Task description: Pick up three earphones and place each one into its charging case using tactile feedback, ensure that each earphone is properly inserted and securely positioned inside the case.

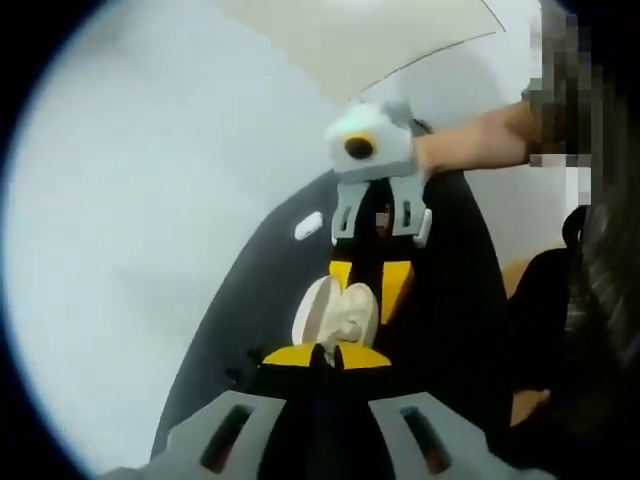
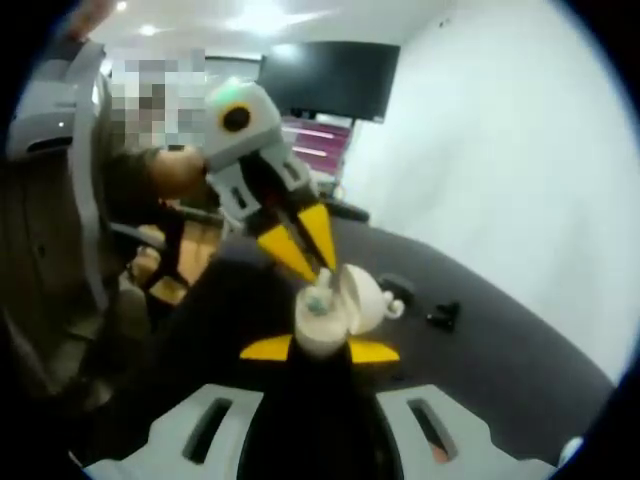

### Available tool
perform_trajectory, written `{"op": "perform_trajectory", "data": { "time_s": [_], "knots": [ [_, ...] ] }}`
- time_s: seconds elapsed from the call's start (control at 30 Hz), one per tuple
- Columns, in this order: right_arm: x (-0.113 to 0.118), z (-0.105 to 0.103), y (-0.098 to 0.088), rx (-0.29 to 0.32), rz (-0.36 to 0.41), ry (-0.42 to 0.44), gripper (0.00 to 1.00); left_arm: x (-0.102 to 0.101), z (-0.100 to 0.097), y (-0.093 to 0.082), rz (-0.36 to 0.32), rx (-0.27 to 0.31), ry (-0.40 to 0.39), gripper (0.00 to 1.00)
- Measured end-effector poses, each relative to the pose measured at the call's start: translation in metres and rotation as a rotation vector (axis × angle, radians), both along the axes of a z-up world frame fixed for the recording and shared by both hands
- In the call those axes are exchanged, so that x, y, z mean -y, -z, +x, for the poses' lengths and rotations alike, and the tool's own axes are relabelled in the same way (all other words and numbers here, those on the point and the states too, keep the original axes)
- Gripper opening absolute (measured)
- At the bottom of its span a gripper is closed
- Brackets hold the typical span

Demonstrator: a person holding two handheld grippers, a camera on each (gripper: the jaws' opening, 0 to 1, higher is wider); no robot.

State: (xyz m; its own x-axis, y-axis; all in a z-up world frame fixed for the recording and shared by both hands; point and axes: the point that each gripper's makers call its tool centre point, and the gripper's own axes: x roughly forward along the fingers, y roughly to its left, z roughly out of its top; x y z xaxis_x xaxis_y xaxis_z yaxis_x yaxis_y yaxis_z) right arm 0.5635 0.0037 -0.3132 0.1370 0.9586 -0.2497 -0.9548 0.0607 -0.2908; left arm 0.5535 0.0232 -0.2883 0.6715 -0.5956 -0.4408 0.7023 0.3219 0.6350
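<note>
In the left gripper view, the left gripper (image 1: 327, 357) is pinching an open white charging case (image 1: 335, 315) between its yellow tips, holding it up above the black table (image 1: 250, 290). The right gripper (image 1: 372, 275) is reaching in from beyond, its tips at the case's far side. A small white object (image 1: 308, 225) is lying near the table's far edge.

In the right gripper view, the roles are swapping: the right gripper (image 2: 318, 349) is the one looking clamped on the case (image 2: 330, 310), so I cannot tell its grip. The left gripper (image 2: 318, 262) is pressing a white earphone (image 2: 318, 298) down into its well. Another white earbud (image 2: 396, 308) and a dark earphone (image 2: 443, 316) are lying mid-table.

The earphones look light, glossy and slippery; pinching the stem or sides seems safest.
</note>
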Motion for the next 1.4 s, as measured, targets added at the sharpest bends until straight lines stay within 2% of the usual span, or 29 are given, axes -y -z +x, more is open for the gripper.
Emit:
{"op": "perform_trajectory", "data": {
  "time_s": [0.1,0.17,0.37,0.73,0.8,0.97,1.03,1.07,1.2,1.4],
  "knots": [
    [0.000,0.000,0.000,-0.002,0.000,-0.001,0.20,-0.001,-0.002,-0.002,0.000,-0.013,0.007,0.07],
    [0.000,0.000,0.000,-0.002,0.000,-0.001,0.20,-0.001,-0.002,-0.004,-0.021,-0.036,0.010,0.09],
    [0.000,0.000,0.000,0.000,0.000,0.000,0.20,0.001,0.002,-0.005,-0.067,-0.056,0.002,0.09],
    [0.000,0.000,0.001,0.000,0.000,-0.001,0.20,-0.005,0.007,-0.009,-0.094,-0.057,-0.020,0.09],
    [0.000,0.000,0.001,0.002,0.000,0.000,0.20,-0.007,0.007,-0.006,-0.106,-0.087,-0.040,0.07],
    [0.000,0.000,0.001,0.003,0.000,0.000,0.20,-0.004,0.006,-0.002,-0.231,-0.211,-0.076,0.05],
    [0.000,0.000,0.001,0.004,0.000,-0.001,0.20,-0.003,0.004,0.000,-0.294,-0.288,-0.088,0.09],
    [0.000,0.000,0.001,0.004,0.000,-0.001,0.20,-0.001,0.003,0.000,-0.312,-0.306,-0.077,0.13],
    [0.000,0.001,0.001,0.005,0.000,-0.001,0.20,-0.001,0.005,0.000,-0.320,-0.289,-0.078,0.13],
    [0.000,0.001,0.001,0.006,0.000,-0.001,0.20,-0.004,0.010,-0.002,-0.369,-0.307,-0.097,0.07]
  ]
}}
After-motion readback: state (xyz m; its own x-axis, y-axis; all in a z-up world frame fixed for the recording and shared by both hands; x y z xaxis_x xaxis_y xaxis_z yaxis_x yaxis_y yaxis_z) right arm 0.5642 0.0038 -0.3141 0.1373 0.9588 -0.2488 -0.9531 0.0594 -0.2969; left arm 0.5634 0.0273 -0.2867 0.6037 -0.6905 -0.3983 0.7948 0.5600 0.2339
